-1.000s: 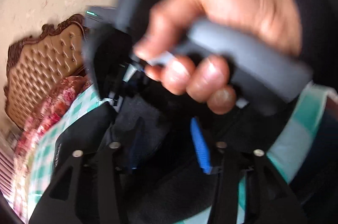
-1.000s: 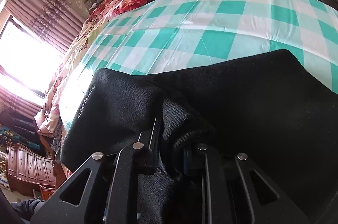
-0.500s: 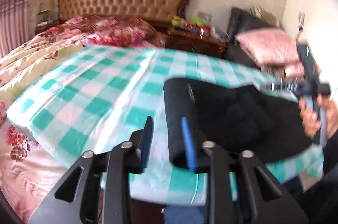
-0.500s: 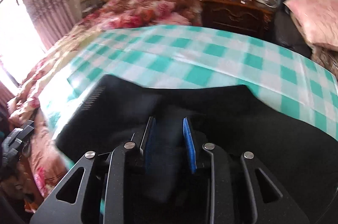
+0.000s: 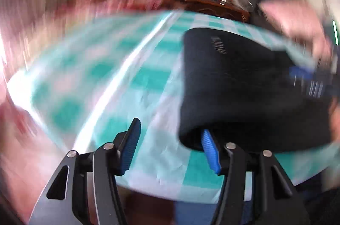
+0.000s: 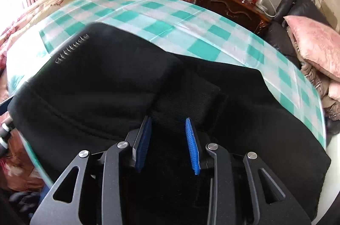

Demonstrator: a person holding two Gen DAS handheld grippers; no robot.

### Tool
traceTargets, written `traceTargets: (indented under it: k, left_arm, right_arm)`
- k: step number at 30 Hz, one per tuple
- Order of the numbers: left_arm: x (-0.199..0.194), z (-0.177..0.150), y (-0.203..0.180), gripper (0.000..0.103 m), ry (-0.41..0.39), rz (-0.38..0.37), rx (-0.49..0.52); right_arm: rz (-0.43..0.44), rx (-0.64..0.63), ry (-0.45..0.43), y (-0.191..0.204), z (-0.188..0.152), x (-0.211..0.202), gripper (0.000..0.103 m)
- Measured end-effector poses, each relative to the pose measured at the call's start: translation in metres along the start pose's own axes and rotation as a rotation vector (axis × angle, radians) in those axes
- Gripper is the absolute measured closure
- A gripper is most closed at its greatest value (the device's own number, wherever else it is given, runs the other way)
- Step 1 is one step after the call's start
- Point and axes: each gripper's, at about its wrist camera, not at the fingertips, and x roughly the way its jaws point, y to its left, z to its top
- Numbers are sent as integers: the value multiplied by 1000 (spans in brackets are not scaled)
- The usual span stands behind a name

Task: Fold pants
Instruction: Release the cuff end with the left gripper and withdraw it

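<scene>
Right wrist: folded pants lie crosswise; both claws opening, gripping nothing.

Right gripper over folded black pants

The right gripper hangs above the black pants, its blue pads apart and opening, dark cloth below the gap; the pants lie on a green-checked tablecloth, grey lettering near their left edge

Left wrist view heavily motion-blurred; right sharp, daylight glaring from its upper-left edge, fisheye-curved
</scene>
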Motion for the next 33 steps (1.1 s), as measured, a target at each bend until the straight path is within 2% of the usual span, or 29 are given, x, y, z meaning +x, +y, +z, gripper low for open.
traceTargets:
  k: [1,2,3,5,9,10,11,12,13,15,17,19,21,23,24,28,33]
  left_arm:
    - [4,-2,18,44,36,-61,-104]
    - [5,-5,32,44,31,-119,-184]
    - [3,-6,35,43,24,-136,-194]
    - [2,-7,29,43,25,-117,-160]
    - [-16,-9,-3,41,-37,38,106]
    - [-26,-12,-10,47,-63,82,174]
    - [-34,-12,-14,54,-82,72,214]
    - [-45,-13,-16,71,-98,38,252]
    - [-53,-11,-17,81,-112,28,263]
    - [-67,2,-18,92,-166,3,231]
    - [-67,17,-24,93,-193,-44,208]
    - [-55,30,-38,94,-185,-38,212]
    - [-31,35,-48,95,-119,-39,225]
    - [-1,32,-48,95,-6,7,220]
    - [5,32,-49,95,9,12,233]
    - [-6,45,-51,95,-9,-14,237]
    - [1,93,-70,95,-61,-36,233]
  right_arm:
    - [12,9,-2,-2,-1,0,73]
    - [12,5,2,-1,-1,0,73]
    - [6,0,3,0,-1,0,73]
    - [-6,-7,-2,1,-2,0,73]
    - [-6,1,-4,1,-3,-2,73]
    - [-9,1,-5,1,-3,-2,73]
    - [-13,0,-8,1,-3,-2,73]
    - [-14,0,-11,2,-3,-2,73]
    - [-16,3,-14,2,-4,-2,73]
    - [-14,15,-23,2,-5,-2,72]
    - [-19,16,-30,3,-6,-3,71]
    - [-22,16,-29,3,-6,-4,71]
    - [-11,26,-28,1,-6,-3,71]
    - [-9,29,-28,1,-6,-3,71]
    - [-11,27,-29,2,-6,-3,71]
    - [-7,32,-29,1,-5,-3,70]
    - [-5,30,-33,0,-5,-3,70]
